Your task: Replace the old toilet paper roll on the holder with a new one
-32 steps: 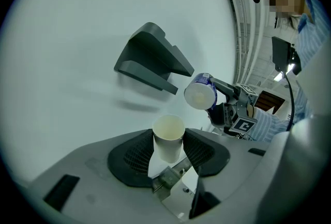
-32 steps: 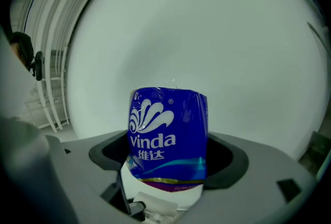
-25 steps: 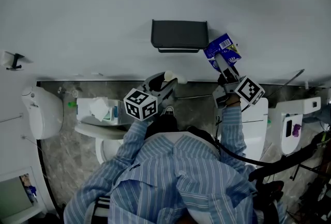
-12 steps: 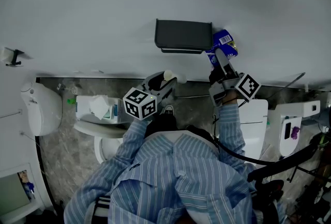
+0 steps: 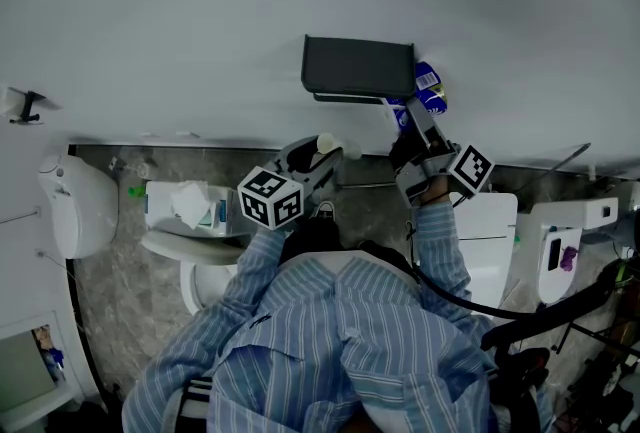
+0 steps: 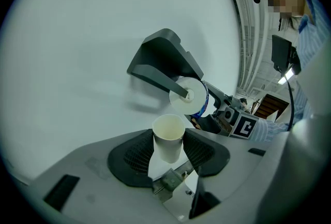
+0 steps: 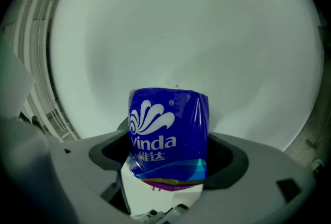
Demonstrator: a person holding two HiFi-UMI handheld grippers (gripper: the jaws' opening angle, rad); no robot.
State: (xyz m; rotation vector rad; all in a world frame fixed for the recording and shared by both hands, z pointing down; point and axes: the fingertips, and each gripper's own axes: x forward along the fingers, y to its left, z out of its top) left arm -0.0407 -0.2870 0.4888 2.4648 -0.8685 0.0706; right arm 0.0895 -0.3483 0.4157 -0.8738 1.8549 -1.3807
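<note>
A dark grey paper holder (image 5: 358, 69) hangs on the pale wall. My right gripper (image 5: 418, 116) is shut on a new roll in a blue wrapper (image 5: 426, 91), held against the holder's right end. In the right gripper view the wrapped roll (image 7: 168, 137) fills the space between the jaws of the right gripper (image 7: 168, 153). From the left gripper view the roll's white end (image 6: 186, 96) sits at the holder's arm (image 6: 163, 60). Below the holder, my left gripper (image 5: 318, 157) is shut on an empty cardboard tube (image 5: 325, 143). That tube (image 6: 168, 137) stands upright between the left gripper (image 6: 169, 149) pads.
A toilet (image 5: 185, 256) with a tissue pack (image 5: 190, 206) on its tank stands at lower left, and a white fixture (image 5: 75, 216) lies further left. More white fixtures (image 5: 495, 241) and dark cables (image 5: 545, 306) crowd the right. The floor is grey stone.
My right gripper has carried the wrapped roll left, up to the holder's right end, and rolled about its axis. The left gripper with the tube has stayed still.
</note>
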